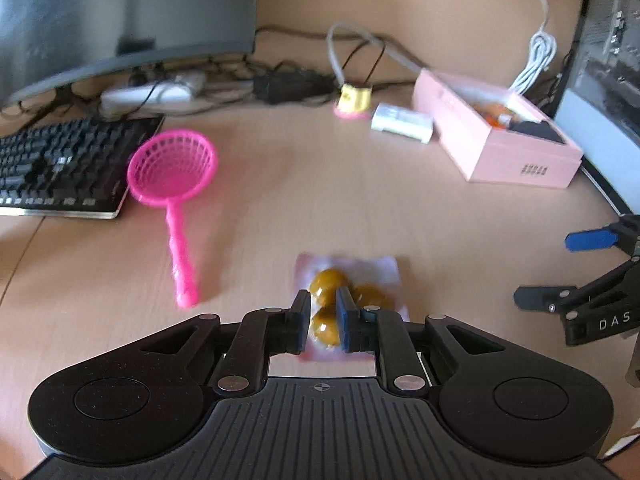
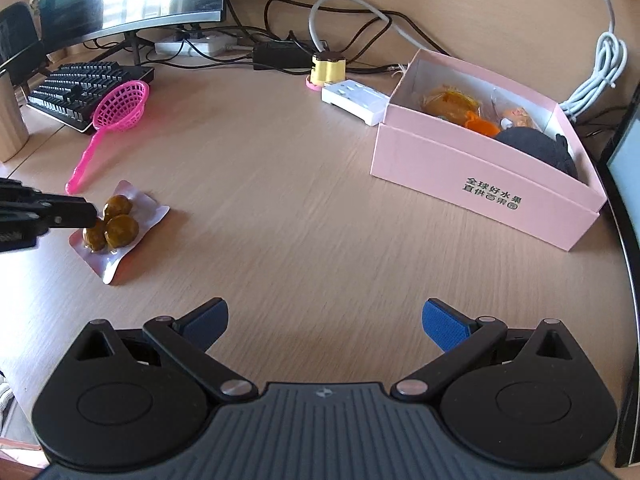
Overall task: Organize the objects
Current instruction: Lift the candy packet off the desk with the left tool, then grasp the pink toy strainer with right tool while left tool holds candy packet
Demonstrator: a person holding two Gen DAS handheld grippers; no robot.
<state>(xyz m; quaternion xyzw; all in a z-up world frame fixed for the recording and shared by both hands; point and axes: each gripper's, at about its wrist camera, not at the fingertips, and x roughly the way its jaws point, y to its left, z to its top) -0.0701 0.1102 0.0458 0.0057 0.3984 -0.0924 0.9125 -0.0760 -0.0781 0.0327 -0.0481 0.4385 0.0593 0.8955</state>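
Observation:
A clear vacuum packet of three brown balls [image 1: 330,280] lies on the wooden desk [image 1: 320,200]. My left gripper [image 1: 324,308] is shut on it, its blue pads pressed on either side of the nearest ball. In the right wrist view the packet [image 2: 120,224] rests at the left with the left gripper [image 2: 93,216] reaching in from the edge. My right gripper [image 2: 326,320] stands wide open above bare desk with nothing between its fingers; it also shows at the right edge of the left wrist view [image 1: 560,268]. The open pink box [image 2: 480,184] holds several items.
A pink toy strainer [image 2: 120,108] lies beside a black keyboard [image 2: 80,84] at the left. A small yellow object [image 2: 328,66] and a white adapter [image 2: 356,100] sit near the pink box [image 1: 516,160]. Monitors, a power strip and tangled cables line the back.

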